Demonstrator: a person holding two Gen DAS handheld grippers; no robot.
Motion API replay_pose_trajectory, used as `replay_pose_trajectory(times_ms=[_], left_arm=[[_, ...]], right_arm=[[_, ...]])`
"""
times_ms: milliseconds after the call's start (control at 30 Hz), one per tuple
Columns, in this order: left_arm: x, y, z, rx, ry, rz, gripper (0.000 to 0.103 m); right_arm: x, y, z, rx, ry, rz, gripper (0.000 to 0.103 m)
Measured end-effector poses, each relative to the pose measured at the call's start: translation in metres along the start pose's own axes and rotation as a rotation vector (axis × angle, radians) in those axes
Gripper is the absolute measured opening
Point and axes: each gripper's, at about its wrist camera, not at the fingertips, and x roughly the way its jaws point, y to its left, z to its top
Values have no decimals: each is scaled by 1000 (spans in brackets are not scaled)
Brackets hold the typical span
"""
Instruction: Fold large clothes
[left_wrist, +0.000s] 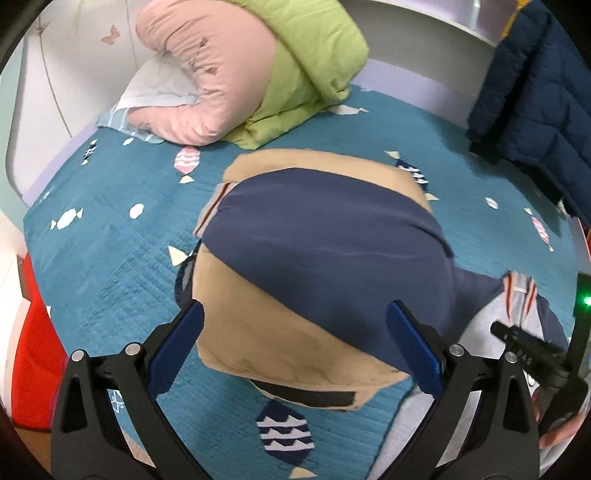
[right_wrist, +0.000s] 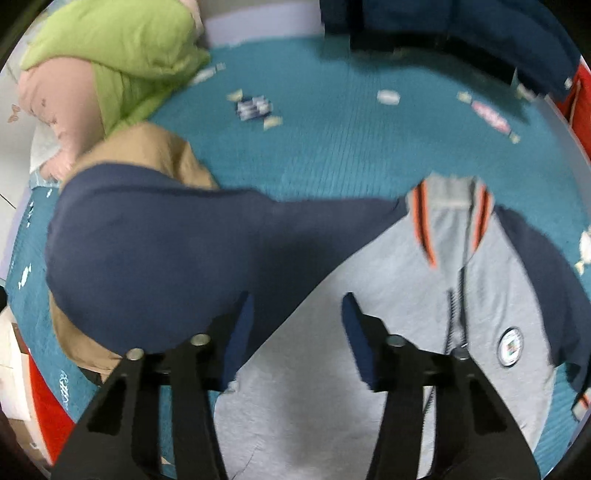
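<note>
On bedspread (right_wrist: 332, 140), jacket (right_wrist: 369, 332), both tongs apparently open

Open teal bedspread (right_wrist: 332, 147) beyond jacket (right_wrist: 369, 332); duvet (right_wrist: 122, 55) far-left.

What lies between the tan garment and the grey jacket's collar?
In the right wrist view, the jacket's navy sleeve spans that stretch, running from the collar leftward and draping over the tan garment; teal bedspread shows behind it.
</note>
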Motion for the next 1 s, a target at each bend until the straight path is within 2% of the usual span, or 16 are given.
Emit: replay_pose_trajectory(times_ms=[200,267,333,467,533,633,700,833,900,933,967,1000], left_arm=[[32,21,5,-49,69,1,98],[43,30,8,-83,94,-9,98],[55,39,11,-114,121,-50,98],[72,57,20,-199,155,-128,97],[79,63,26,-233,146,-208,96],[92,72,36,-305,161,-300,73],[107,79,43,-363,167,-381,73],[136,90,48,-465,229,-456,72],[140,96,49,-486,251,-447,52],[141,100,48,-496,262,-420,32],[139,105,47,-506,267,-409,28],[134,112,45,-517,260,-437,28]], right_arm=[[42,5,-4,-8,90,63,20],[59,6,-8,-3,132,27,20],[80,4,-13,18,166,28,20],[92,6,-13,8,159,14,21],[92,6,-11,13,166,18,21],[92,4,-8,21,172,29,21],[93,3,-7,25,171,32,21],[92,-1,-8,32,162,38,21],[92,-2,-7,33,163,38,21],[91,-3,-7,35,163,38,21],[87,-7,-12,36,163,39,21],[85,-4,-13,37,163,40,21]])
